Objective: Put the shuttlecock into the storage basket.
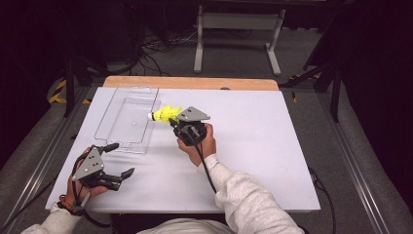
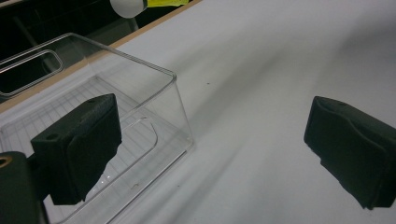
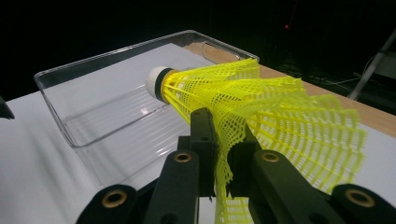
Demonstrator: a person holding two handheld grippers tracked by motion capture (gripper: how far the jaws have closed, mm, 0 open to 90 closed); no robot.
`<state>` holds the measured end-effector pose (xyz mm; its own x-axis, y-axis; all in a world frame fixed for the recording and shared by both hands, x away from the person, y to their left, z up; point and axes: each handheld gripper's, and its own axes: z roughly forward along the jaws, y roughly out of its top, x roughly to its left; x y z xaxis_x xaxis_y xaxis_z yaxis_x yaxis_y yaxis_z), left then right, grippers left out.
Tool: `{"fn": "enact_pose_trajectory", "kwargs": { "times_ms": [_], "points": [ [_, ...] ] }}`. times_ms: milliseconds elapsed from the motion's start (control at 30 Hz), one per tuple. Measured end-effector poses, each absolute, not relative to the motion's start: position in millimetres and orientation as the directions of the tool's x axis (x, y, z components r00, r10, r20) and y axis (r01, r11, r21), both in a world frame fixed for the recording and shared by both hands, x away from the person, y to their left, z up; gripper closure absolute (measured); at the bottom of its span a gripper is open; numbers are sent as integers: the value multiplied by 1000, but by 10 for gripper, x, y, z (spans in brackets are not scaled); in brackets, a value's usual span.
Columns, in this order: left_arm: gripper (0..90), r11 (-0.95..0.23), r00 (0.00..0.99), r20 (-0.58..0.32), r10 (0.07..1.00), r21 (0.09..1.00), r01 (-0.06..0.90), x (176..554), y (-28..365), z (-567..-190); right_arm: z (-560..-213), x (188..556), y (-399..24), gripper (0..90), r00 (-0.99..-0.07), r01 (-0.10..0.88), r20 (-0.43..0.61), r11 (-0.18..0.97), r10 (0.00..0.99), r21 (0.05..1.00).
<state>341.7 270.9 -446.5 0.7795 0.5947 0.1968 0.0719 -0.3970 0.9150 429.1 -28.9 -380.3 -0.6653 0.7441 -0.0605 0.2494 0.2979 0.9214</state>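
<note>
Right hand-held gripper (image 3: 219,154): jaws pinched together on the yellow mesh skirt of the shuttlecock (image 3: 261,112), with the skirt squashed between the pads. Cork end points away from the gripper, toward the clear tray (image 3: 70,126). High view has the same gripper (image 1: 174,122) raised off the counter (image 1: 272,146), shuttlecock (image 1: 164,114) sticking out to its left, cork just over the tray's right rim (image 1: 157,105). Whether the cork touches the rim, can't tell.

Left hand-held gripper (image 1: 121,160): jaws wide apart, nothing between them. It sits near the counter's front-left corner, held in the left hand (image 1: 80,187), pointing right and slightly toward the tray. From its own camera (image 2: 212,140), one jaw overlaps the tray's near corner (image 2: 180,112), the other sits over bare counter (image 2: 280,70). Shuttlecock cork (image 2: 128,7) peeks in at the top edge, well apart from this gripper.

Tray lies flat on the counter's left-rear part, long side running away from the person, with a handle cutout at its far end. Nothing inside it.

Right hand (image 1: 199,144) wraps the gripper body, cable trailing back along the sleeve (image 1: 248,200).
</note>
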Motion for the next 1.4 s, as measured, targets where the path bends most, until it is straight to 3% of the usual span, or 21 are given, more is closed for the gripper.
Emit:
{"fn": "enact_pose_trajectory", "kwargs": {
  "times_ms": [1400],
  "points": [
    [48,-391,786,189,588,917,72,3415,2713,-4475,-3738,4390,261,848,-746,220,-87,368,660,903]
  ]
}}
